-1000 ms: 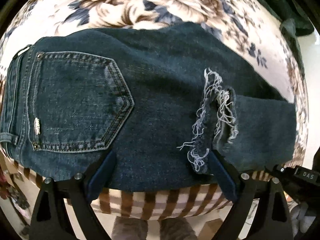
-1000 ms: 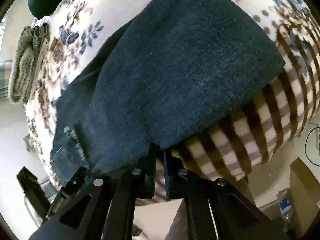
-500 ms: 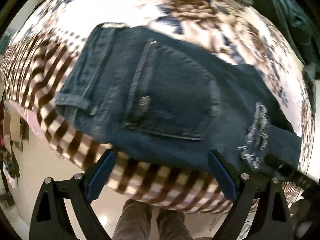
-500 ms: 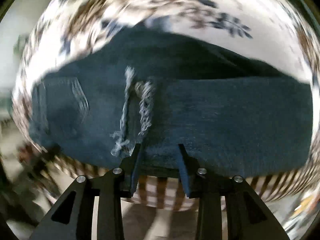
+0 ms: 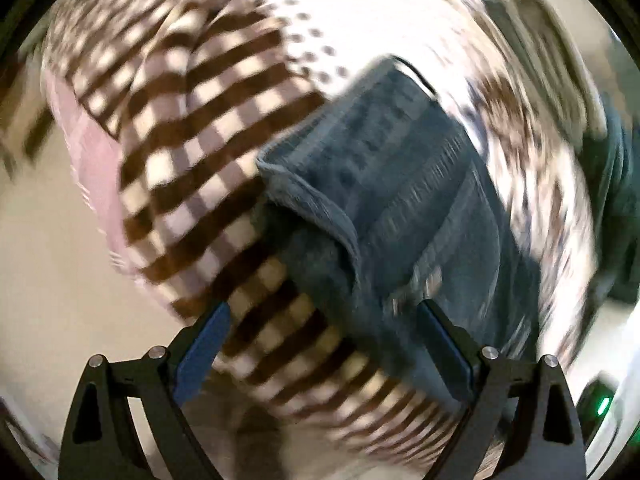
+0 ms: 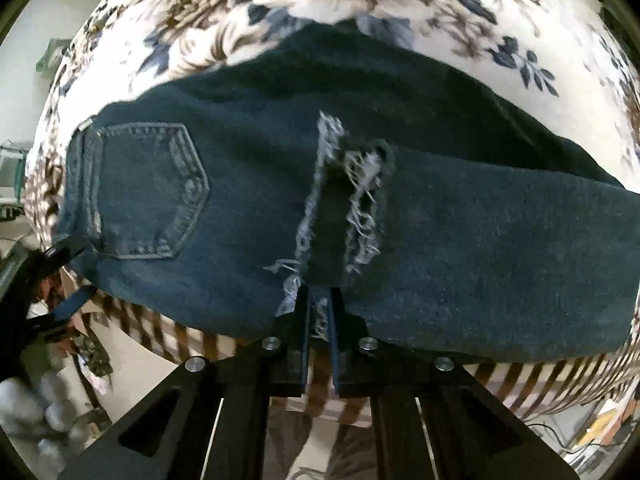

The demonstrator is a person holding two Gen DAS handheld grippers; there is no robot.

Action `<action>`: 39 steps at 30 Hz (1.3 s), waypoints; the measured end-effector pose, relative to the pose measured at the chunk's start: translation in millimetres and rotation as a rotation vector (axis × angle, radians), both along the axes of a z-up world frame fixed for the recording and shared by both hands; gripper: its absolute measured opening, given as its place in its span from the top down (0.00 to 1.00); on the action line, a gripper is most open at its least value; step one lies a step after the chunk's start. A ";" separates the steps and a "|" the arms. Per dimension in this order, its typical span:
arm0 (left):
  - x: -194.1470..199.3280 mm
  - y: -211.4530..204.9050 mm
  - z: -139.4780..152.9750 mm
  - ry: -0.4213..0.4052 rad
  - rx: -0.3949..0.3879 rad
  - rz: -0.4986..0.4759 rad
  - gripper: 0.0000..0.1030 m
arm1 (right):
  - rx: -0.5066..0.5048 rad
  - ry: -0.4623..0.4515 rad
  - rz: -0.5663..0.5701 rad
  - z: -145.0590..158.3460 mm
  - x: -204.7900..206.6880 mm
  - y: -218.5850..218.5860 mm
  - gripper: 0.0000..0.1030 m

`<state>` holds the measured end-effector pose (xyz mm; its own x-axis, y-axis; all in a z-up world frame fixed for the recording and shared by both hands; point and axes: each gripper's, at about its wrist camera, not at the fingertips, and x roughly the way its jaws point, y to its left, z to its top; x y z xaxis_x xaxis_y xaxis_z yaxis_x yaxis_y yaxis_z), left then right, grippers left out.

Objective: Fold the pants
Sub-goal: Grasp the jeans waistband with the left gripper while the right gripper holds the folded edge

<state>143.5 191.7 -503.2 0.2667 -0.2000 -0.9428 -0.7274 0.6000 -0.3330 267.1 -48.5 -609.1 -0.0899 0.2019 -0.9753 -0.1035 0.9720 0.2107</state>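
Though the dark blue denim pants (image 6: 400, 216) look heavy and floppy, the right gripper (image 6: 319, 312) pinches their frayed hems; left gripper (image 5: 324, 344) gapes, empty, by the waistband (image 5: 312, 200), the sturdier hold.

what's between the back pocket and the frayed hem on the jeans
Only plain dark denim of the jeans lies between the back pocket and the frayed hem; the right wrist view shows it.

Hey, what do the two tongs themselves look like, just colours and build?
Both are black frames with triangular cut-outs and round silver screws. The left tongs have flat blue pads lining the inner faces of the fingers. The right tongs show dark, narrow blue-edged pads. No cables, markings or sleeves are visible.
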 end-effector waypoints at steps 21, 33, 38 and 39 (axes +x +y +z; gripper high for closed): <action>0.2 16.5 16.1 -0.212 -0.043 0.032 0.78 | -0.005 0.037 -0.083 -6.7 7.0 -24.1 0.58; 31.3 26.6 18.0 -0.350 0.061 -0.006 0.87 | 0.019 0.025 -0.117 1.6 -5.7 -31.0 0.58; 8.1 48.8 -26.4 -0.260 -0.057 0.058 0.83 | 0.026 0.026 -0.127 9.0 -9.7 -41.9 0.58; 5.7 49.4 -23.0 -0.270 -0.068 0.063 0.81 | 0.027 0.025 -0.131 9.6 -11.4 -44.4 0.58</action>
<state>149.2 241.1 -526.2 0.5205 -0.2350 -0.8209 -0.6420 0.5262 -0.5577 255.7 -93.0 -599.6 -0.0852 0.2394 -0.9672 0.0298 0.9709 0.2377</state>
